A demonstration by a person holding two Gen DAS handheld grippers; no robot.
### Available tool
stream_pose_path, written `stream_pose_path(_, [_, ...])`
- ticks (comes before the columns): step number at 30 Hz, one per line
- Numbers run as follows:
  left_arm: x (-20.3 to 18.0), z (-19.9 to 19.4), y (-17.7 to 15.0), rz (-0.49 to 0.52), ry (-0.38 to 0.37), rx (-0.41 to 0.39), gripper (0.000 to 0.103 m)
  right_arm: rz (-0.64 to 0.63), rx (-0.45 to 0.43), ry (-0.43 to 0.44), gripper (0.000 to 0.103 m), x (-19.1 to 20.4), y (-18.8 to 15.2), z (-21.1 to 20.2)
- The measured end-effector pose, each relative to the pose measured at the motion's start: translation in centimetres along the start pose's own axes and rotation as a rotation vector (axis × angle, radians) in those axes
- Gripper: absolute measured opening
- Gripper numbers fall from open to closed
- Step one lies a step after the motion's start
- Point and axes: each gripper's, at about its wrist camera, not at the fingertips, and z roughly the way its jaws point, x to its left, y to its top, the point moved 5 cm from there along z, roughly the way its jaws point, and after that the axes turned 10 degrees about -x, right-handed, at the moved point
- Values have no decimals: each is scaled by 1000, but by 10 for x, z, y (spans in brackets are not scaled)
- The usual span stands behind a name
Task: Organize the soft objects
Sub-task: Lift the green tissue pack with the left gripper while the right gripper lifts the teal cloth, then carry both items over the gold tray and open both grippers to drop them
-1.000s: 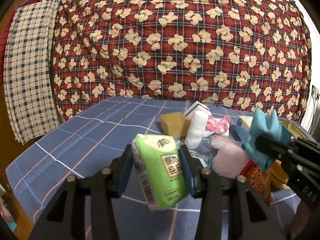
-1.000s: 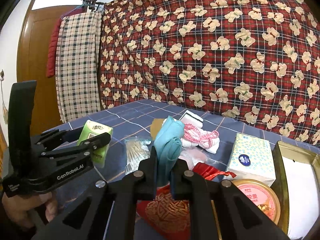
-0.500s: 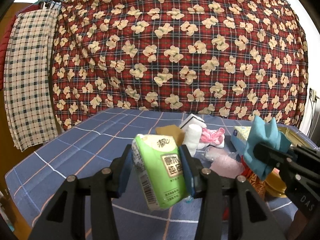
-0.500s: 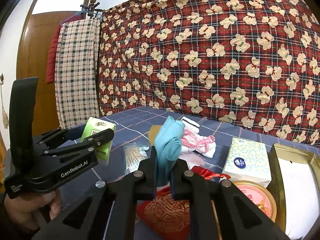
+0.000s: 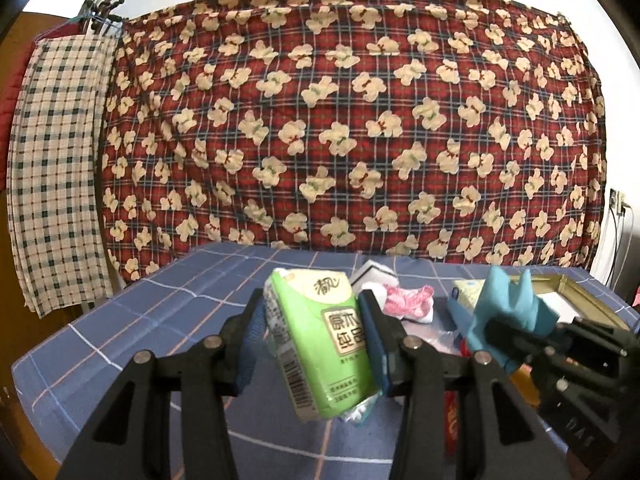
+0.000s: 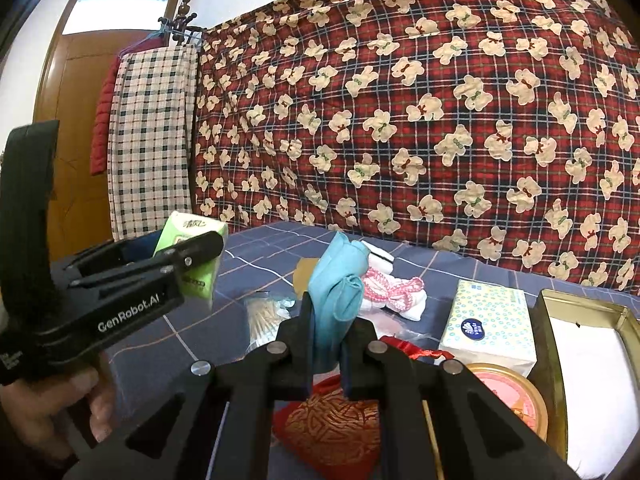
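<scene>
My left gripper (image 5: 316, 344) is shut on a green tissue pack (image 5: 320, 340), held tilted above the blue checked table (image 5: 140, 320). In the right wrist view that same green tissue pack (image 6: 192, 248) shows at the left, held by the left gripper (image 6: 192, 252) with a hand below it. The right gripper (image 6: 326, 320) is shut on a folded teal cloth (image 6: 338, 288) that stands up between its fingers. The teal cloth (image 5: 508, 312) also shows at the right of the left wrist view, clamped in the right gripper (image 5: 496, 332).
On the table lie a pink-and-white cloth (image 6: 392, 292), a blue-dotted tissue box (image 6: 492, 324), a red embroidered pouch (image 6: 340, 424), a round pink-lidded tin (image 6: 512, 396) and a bag of cotton swabs (image 6: 264, 316). A gold tray (image 6: 552, 320) stands at the right. A red bear-print quilt (image 5: 360, 120) hangs behind.
My left gripper has risen with the tissue pack, so the table and its items sit lower in its view. The right gripper has kept nearly still with the cloth.
</scene>
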Motion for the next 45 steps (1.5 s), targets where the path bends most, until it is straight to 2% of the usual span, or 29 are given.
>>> stream_pose_path(14, [0, 15, -6, 2, 11, 21, 45, 1, -4, -9, 11, -2, 2, -1])
stream_pose_path(25, [-11, 32, -12, 15, -7, 45, 45, -40, 81, -13, 11, 4, -4, 21])
stream_pose_path(32, [-14, 48, -14, 1, -39, 95, 45, -61, 118, -24, 11, 0, -6, 37])
stream_pose_path(39, [-28, 55, 7, 1, -75, 91, 45, -34, 97, -52, 11, -22, 17, 38])
stream_pose_path(45, [-54, 61, 21, 4, -135, 114, 45, 20, 80, -87, 11, -54, 32, 27])
